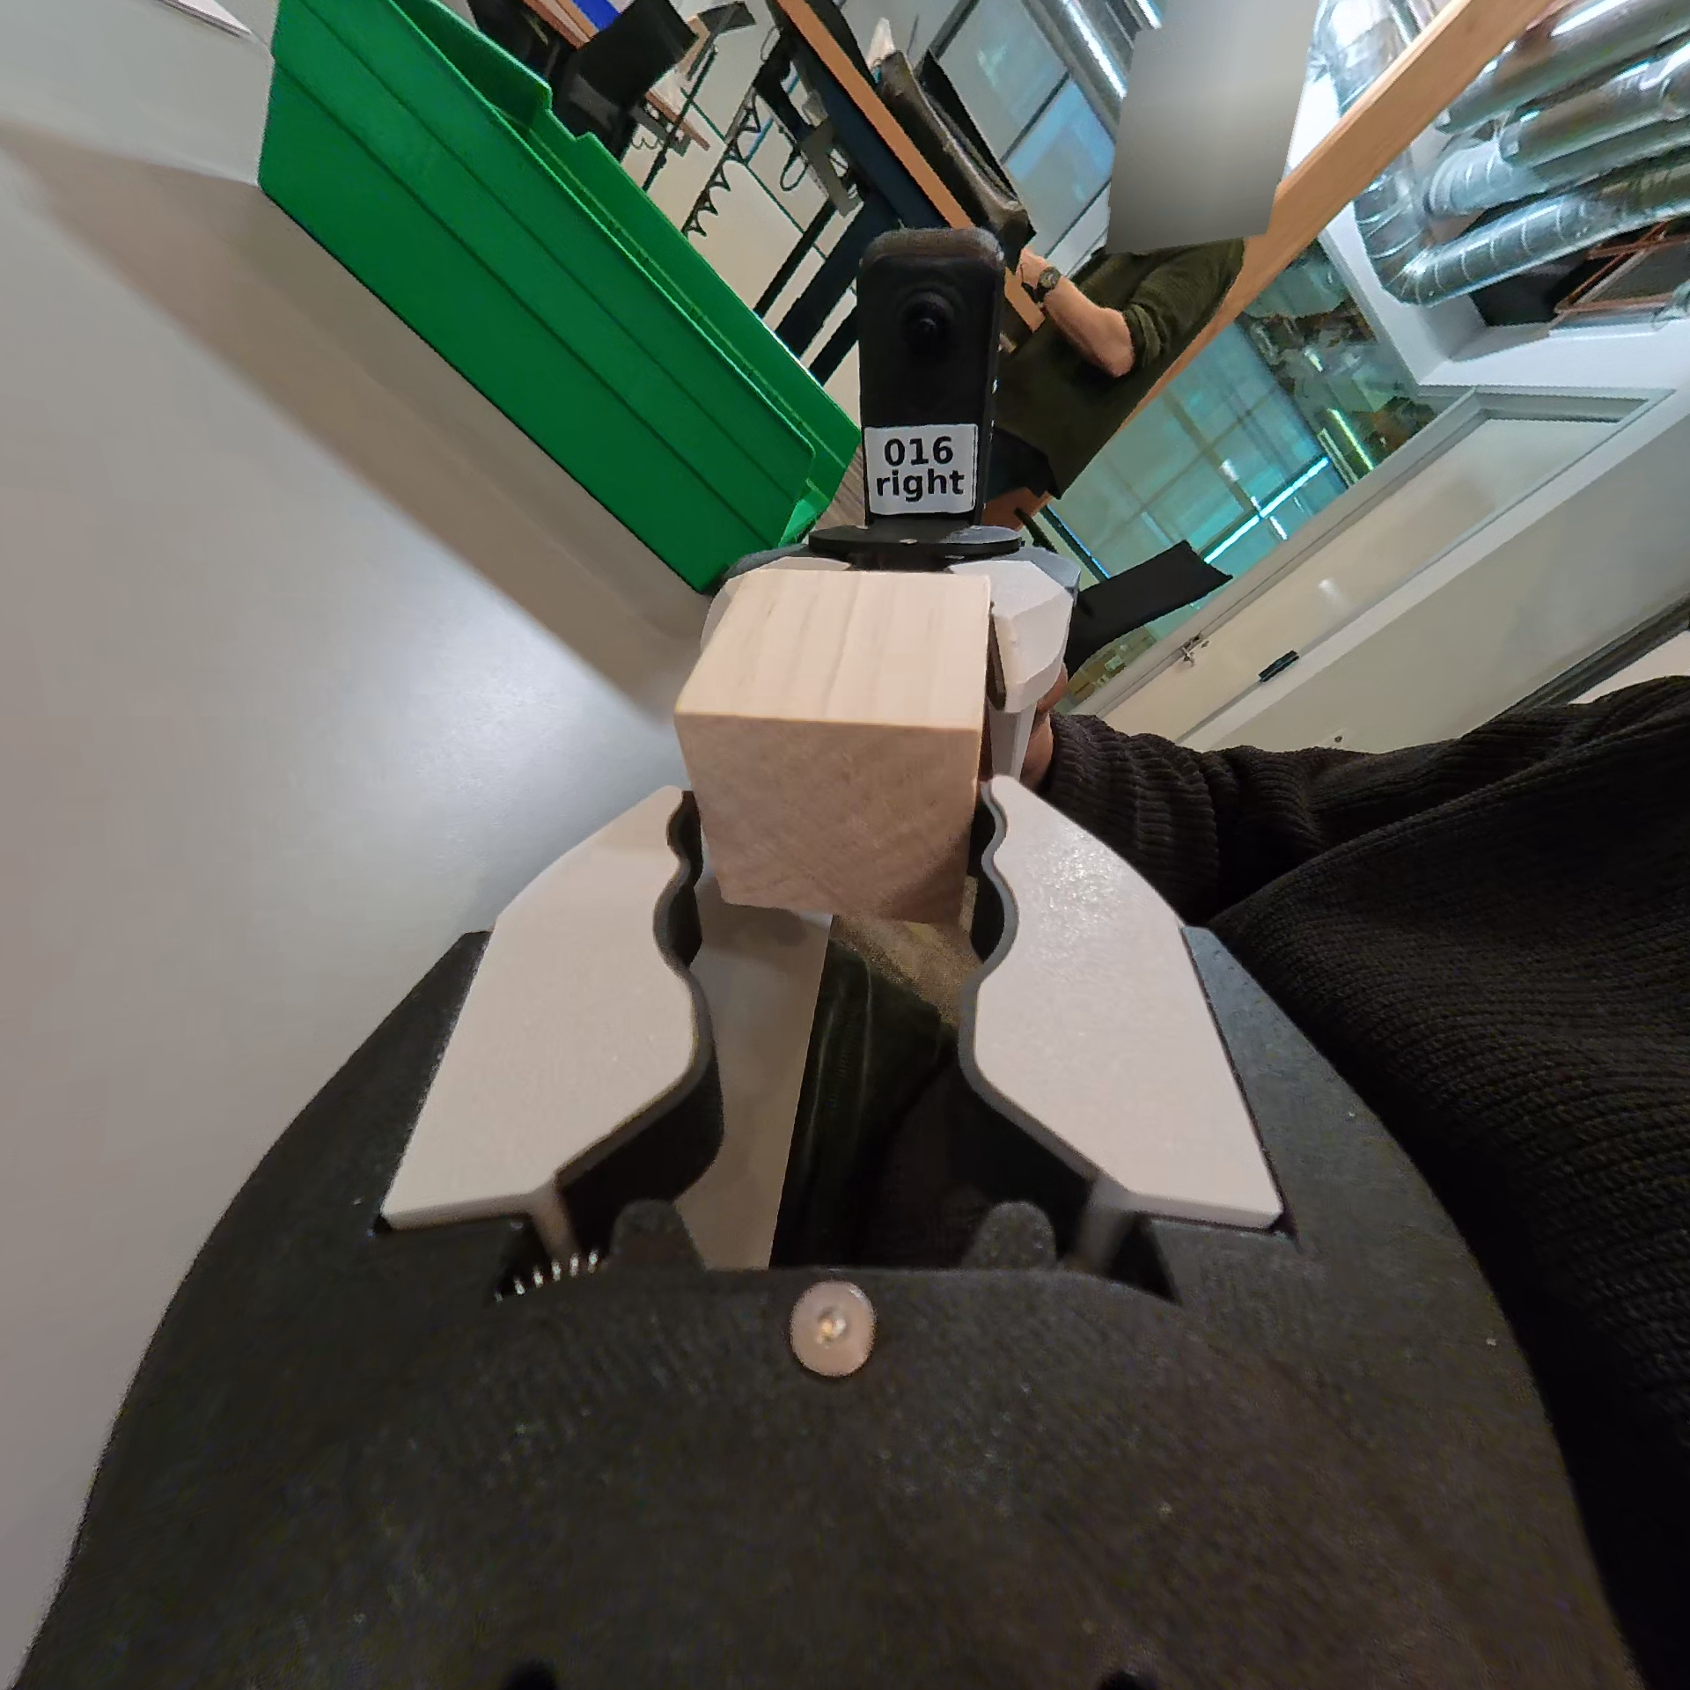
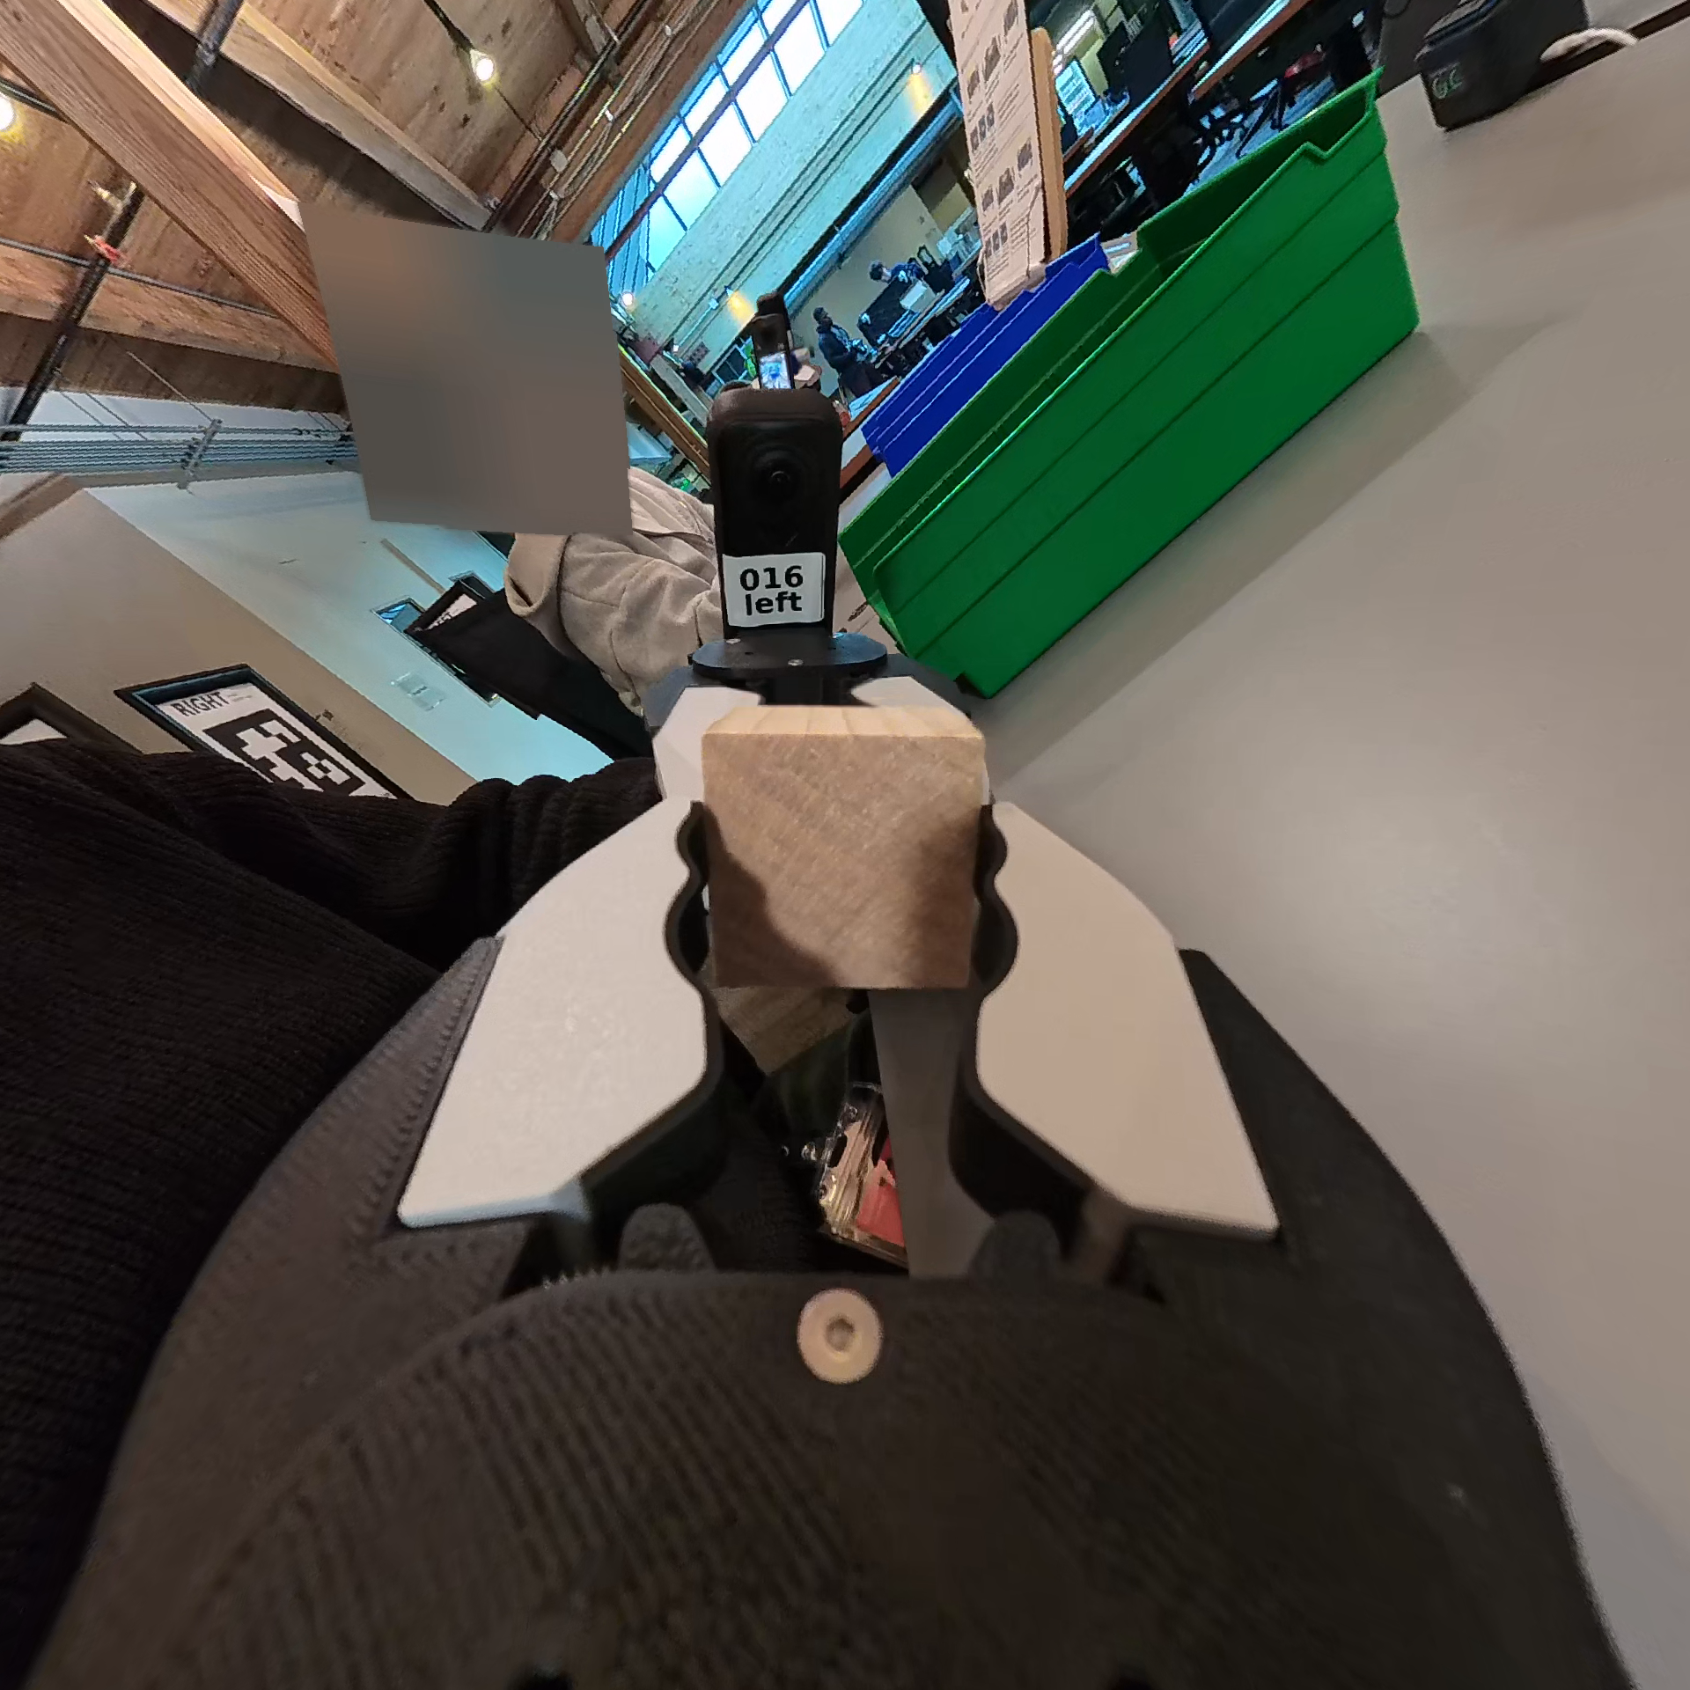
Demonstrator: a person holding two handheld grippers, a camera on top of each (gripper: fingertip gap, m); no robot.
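Note:
A pale wooden cube [image 1: 823,713] is held in the air between both grippers, which face each other. My left gripper [image 1: 834,823] is shut on the near part of the cube. Beyond it in the left wrist view are one grey finger [image 1: 1029,631] of the right gripper and its black camera [image 1: 925,366]. In the right wrist view my right gripper [image 2: 841,850] is shut on the same cube [image 2: 841,869]. The left gripper's camera [image 2: 775,512] stands just behind the cube. Black knit sleeves [image 1: 1417,914] [image 2: 229,914] show beside the grippers.
A white table [image 1: 274,732] [image 2: 1372,823] lies under the grippers. A green bin [image 1: 549,320] [image 2: 1143,457] stands on it farther off, with a blue bin [image 2: 969,366] behind and a black box [image 2: 1481,64] at the far corner. A person in a dark green sweater [image 1: 1125,366] stands beyond.

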